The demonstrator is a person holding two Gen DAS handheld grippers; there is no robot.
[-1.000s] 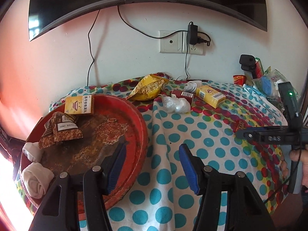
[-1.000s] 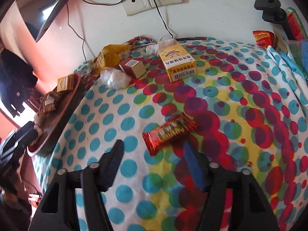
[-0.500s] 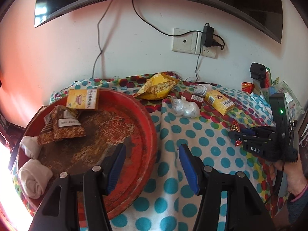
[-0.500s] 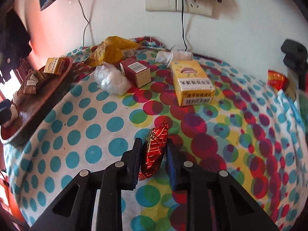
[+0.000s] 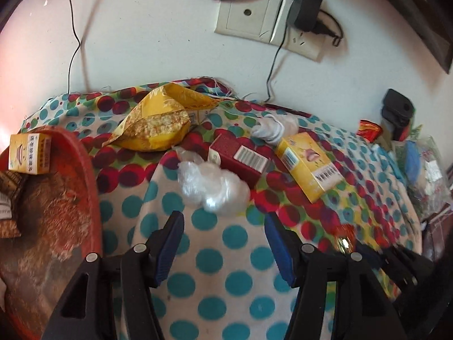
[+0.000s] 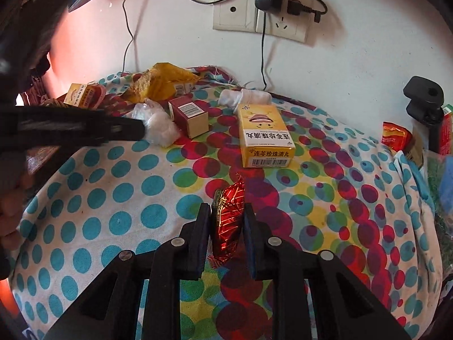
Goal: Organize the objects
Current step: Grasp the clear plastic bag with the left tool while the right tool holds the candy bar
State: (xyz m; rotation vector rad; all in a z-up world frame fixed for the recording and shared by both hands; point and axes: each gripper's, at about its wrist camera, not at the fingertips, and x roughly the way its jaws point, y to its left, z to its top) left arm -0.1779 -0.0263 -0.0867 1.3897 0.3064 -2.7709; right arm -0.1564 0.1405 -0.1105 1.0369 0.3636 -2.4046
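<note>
My right gripper (image 6: pixel 226 215) is shut on a red foil snack wrapper (image 6: pixel 229 218) and holds it over the dotted tablecloth (image 6: pixel 113 198). My left gripper (image 5: pixel 223 226) is open and empty, just short of a crumpled clear plastic bag (image 5: pixel 212 184). Behind the bag lie a dark red box (image 5: pixel 240 158), a yellow medicine box (image 5: pixel 308 164), a yellow snack bag (image 5: pixel 158 124) and a white rolled sock (image 5: pixel 269 129). The red round tray (image 5: pixel 85 175) at the left holds a small yellow box (image 5: pixel 29 153) and brown packets.
The wall with sockets (image 5: pixel 254 19) and hanging cables stands right behind the table. Packets, a black clamp (image 6: pixel 424 99) and bags crowd the right edge. The left gripper's body (image 6: pixel 70 126) crosses the left of the right wrist view.
My right gripper closed on the red wrapper and lifted it. My left gripper moved forward and right, from over the tray's edge toward the plastic bag.
</note>
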